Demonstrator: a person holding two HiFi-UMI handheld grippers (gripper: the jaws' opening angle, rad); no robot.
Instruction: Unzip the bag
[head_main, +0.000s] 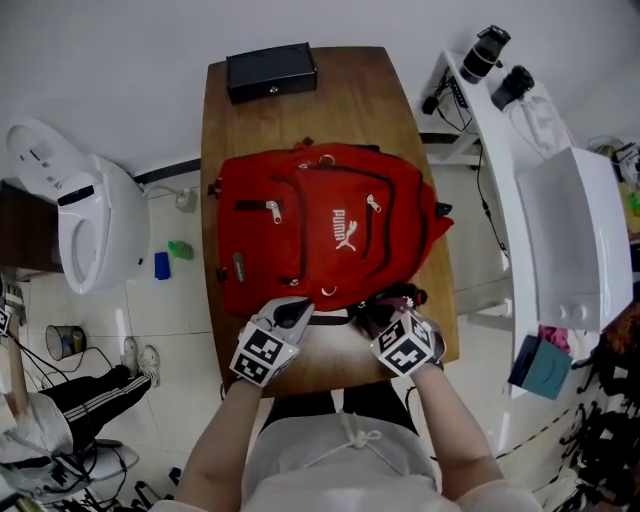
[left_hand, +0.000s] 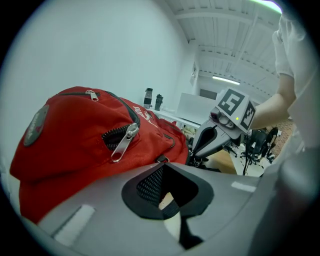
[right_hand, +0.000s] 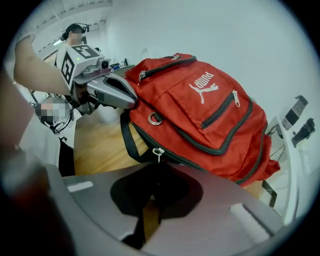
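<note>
A red backpack (head_main: 320, 225) with black zips lies flat on the wooden table (head_main: 225, 110). Both grippers sit at its near edge. My left gripper (head_main: 296, 312) is shut on the bag's black strap (left_hand: 172, 210) and mesh, with a side-pocket zip pull (left_hand: 122, 142) just beyond it. My right gripper (head_main: 378, 312) is shut on the small metal pull of the main zip (right_hand: 158, 152), which hangs into its jaws at the bag's near corner. In the right gripper view the left gripper (right_hand: 117, 92) rests against the bag (right_hand: 210, 110). The left gripper view shows the right gripper (left_hand: 202, 145) beside the bag (left_hand: 75, 135).
A black box (head_main: 271, 70) stands at the table's far end. A white appliance (head_main: 85, 205) stands on the floor to the left, and a white desk (head_main: 560, 230) with gear runs along the right. Bare wood shows between the bag and the near table edge.
</note>
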